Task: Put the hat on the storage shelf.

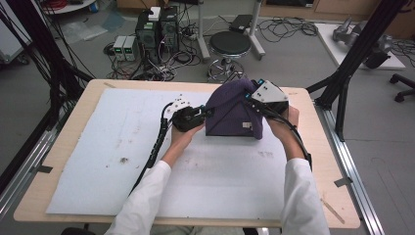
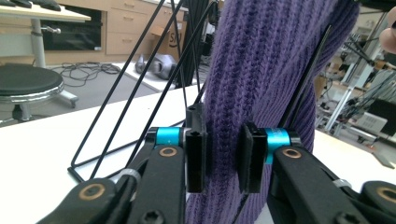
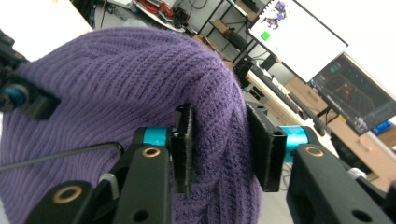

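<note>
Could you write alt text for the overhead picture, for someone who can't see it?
A person in white sleeves holds a purple knitted hat between two handheld grippers, the left gripper pinching its left edge and the right gripper its upper right. The hat is draped over a thin black wire stand on a white mat covering a wooden table. A stool and computers stand on the floor behind.

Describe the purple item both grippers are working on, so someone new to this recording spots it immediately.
On the white mat covering the wooden table, look toward the far middle. The purple knit hat stands there in a peaked tent shape, draped over a black wire stand, with the left gripper and right gripper pinching its sides. It is the one soft, coloured thing on the mat.
</note>
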A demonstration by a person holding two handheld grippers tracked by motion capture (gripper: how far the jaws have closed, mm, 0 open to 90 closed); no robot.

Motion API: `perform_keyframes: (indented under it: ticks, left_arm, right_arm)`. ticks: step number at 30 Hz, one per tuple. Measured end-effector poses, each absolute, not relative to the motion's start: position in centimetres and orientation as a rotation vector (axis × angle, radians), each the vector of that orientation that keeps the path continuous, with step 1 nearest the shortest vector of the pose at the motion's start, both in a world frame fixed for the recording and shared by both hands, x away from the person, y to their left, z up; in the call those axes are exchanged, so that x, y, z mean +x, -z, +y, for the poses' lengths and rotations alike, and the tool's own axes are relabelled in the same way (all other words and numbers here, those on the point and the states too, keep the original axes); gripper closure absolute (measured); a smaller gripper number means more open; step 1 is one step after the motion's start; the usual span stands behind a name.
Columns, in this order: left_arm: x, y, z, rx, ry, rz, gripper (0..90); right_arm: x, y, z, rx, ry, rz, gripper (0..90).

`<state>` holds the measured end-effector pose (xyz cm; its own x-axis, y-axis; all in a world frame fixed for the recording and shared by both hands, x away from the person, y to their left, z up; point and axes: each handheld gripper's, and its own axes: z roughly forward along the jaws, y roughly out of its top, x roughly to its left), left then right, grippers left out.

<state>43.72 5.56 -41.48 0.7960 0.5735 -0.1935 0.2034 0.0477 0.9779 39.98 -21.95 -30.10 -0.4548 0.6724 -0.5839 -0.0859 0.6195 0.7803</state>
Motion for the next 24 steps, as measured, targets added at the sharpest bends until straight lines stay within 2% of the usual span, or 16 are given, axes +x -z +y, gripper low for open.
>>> perform_keyframes:
  ticks: [4, 6, 7, 11, 19, 24]
  left_arm:
    - [43.6, 41.3, 5.6, 1.524, -0.322, 0.652, 69.5]
    - [43.6, 41.2, 5.5, 1.541, -0.349, 0.689, 60.0]
    - [43.5, 41.2, 5.4, 1.545, -0.355, 0.696, 52.4]
    - [43.4, 41.1, 5.4, 1.541, -0.338, 0.726, 40.3]
    - [43.2, 40.6, 5.6, 1.532, -0.352, 0.727, 33.8]
    - [42.9, 40.2, 5.5, 1.525, -0.358, 0.719, 32.1]
  right_arm:
    - [40.1, 30.0, -21.9, 0.557, -0.975, 1.825, 55.8]
    - [40.0, 29.9, -21.9, 0.621, -0.983, 1.797, 47.7]
    - [40.0, 29.9, -21.9, 0.682, -1.012, 1.782, 42.7]
    - [40.1, 30.2, -22.2, 0.826, -1.093, 1.745, 33.3]
    - [39.7, 30.7, -22.7, 1.060, -1.206, 1.679, 11.5]
    - [38.7, 30.0, -22.7, 1.111, -1.225, 1.630, 11.4]
